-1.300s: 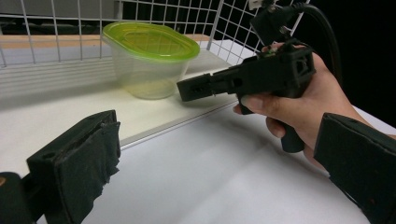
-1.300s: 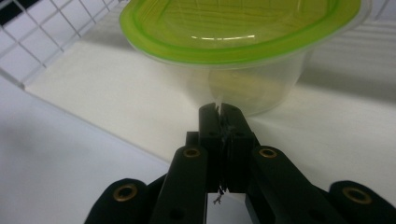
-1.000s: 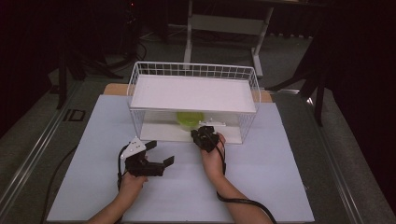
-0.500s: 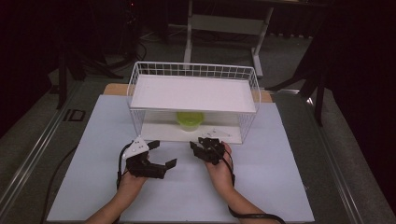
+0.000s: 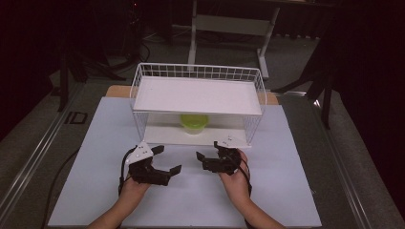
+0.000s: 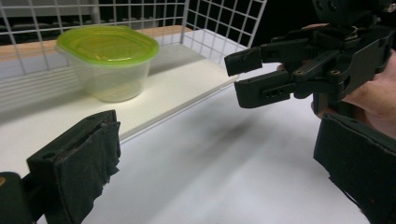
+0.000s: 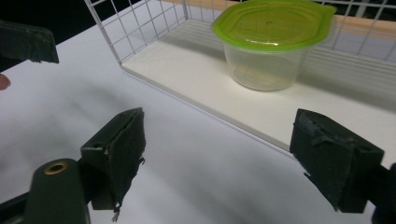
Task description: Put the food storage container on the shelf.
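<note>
Left gripper (image 5: pixel 167 160) jaws wide apart, right gripper (image 5: pixel 209 151) jaws just opened, empty, facing each other

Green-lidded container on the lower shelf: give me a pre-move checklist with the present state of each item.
1. Container upright on the lower shelf of the wire rack: ok.
2. Green lid seated on it: looks ok; seal cannot tell.
3. Right gripper free of the container: ok; its jaws have just been opening, nothing between them.
4. Left gripper open, nothing in it: ok.
5. Both grippers outside the rack, over the white table: ok.
6. Container empty: looks so through the clear wall; cannot tell for certain.
</note>
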